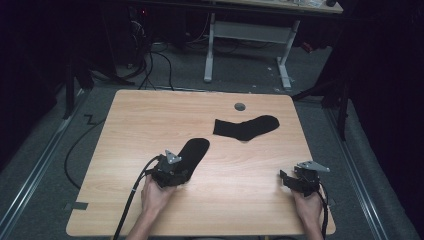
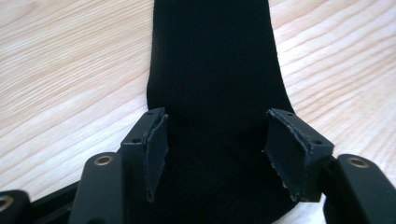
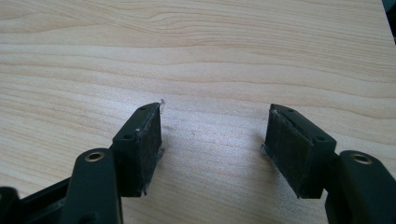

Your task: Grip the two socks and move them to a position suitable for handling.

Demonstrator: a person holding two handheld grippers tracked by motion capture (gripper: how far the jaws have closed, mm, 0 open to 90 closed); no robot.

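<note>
Left gripper [image 2: 215, 154] we find with jaws apart astride the near flat black fabric sock [image 1: 192, 152], centre frame on the light wooden table [image 1: 150, 120]; right gripper [image 3: 215, 144], lower right, likewise gapes.

Legible text, labels, brands, numbers, signs: none found in the high view or in either gripper view.
</note>
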